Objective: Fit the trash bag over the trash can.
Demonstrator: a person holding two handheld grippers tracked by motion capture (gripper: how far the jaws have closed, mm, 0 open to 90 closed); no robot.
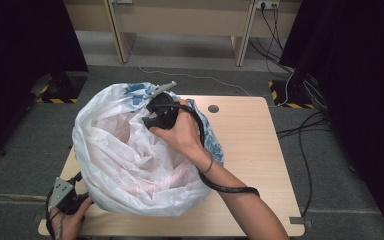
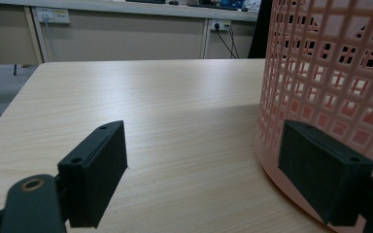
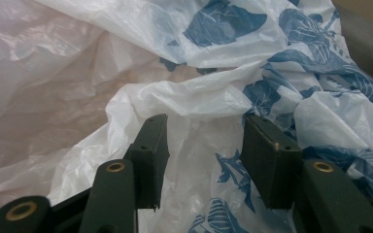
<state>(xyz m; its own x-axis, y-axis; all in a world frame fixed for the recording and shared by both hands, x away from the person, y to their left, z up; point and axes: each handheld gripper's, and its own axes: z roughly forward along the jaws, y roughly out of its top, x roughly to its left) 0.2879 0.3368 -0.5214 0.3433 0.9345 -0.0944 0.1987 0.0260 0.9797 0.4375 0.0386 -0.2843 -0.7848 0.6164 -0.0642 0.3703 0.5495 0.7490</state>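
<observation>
At the near left corner of the table, the left gripper is sitting low beside the base of the pink lattice basket. Its jaws are standing wide apart with nothing pressed between them, the one on the basket side lying just beside the wall; whether it is touching I cannot tell.

The basket is standing left of the table's centre, and the white plastic bag with a blue leaf print is billowing over and around it, hiding most of it from above. Lining the basket looks to be well under way: the bag is already draped over the rim and sagging into the hollow. What seems left is spreading the loose, crumpled film and settling its edge round the rim.

Farther off, at the far side of the bag, the right gripper is reaching down into the bunched film. Its jaws are standing about half open with a fold rising between them, not clamped on it as far as I can see.

No brand, label or readable writing is showing; the bag is carrying only the leaf pattern.
</observation>
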